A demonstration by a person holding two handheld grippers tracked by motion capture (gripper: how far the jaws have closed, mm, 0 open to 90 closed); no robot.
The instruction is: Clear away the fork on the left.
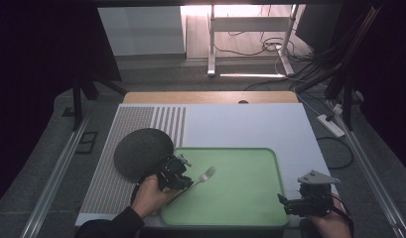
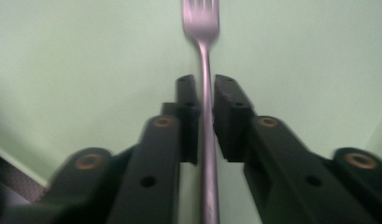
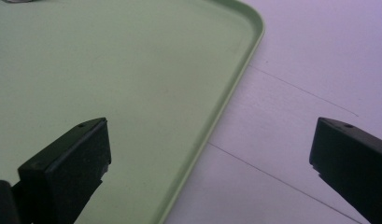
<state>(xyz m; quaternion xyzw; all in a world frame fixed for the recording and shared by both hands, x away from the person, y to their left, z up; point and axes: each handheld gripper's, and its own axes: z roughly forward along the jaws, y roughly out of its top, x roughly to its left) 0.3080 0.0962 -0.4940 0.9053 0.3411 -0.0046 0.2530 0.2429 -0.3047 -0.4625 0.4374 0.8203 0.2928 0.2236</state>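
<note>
A metal fork (image 1: 203, 177) is held over the left part of the green tray (image 1: 240, 198), tines pointing up and right. My left gripper (image 1: 186, 181) is shut on the fork's handle. In the left gripper view the fork (image 2: 206, 70) runs straight up between the two black jaws of my left gripper (image 2: 206, 86), with the tray (image 2: 86, 70) beneath. My right gripper (image 1: 282, 200) hovers at the tray's lower right corner. In the right gripper view my right gripper (image 3: 209, 144) stands wide open over the tray's edge (image 3: 226, 102), holding nothing.
A dark round plate (image 1: 141, 151) lies on the white board (image 1: 240, 124) left of the tray, touching its upper left corner. A ribbed grey strip (image 1: 121, 148) runs along the board's left side. Bare white board (image 3: 296, 93) lies right of the tray.
</note>
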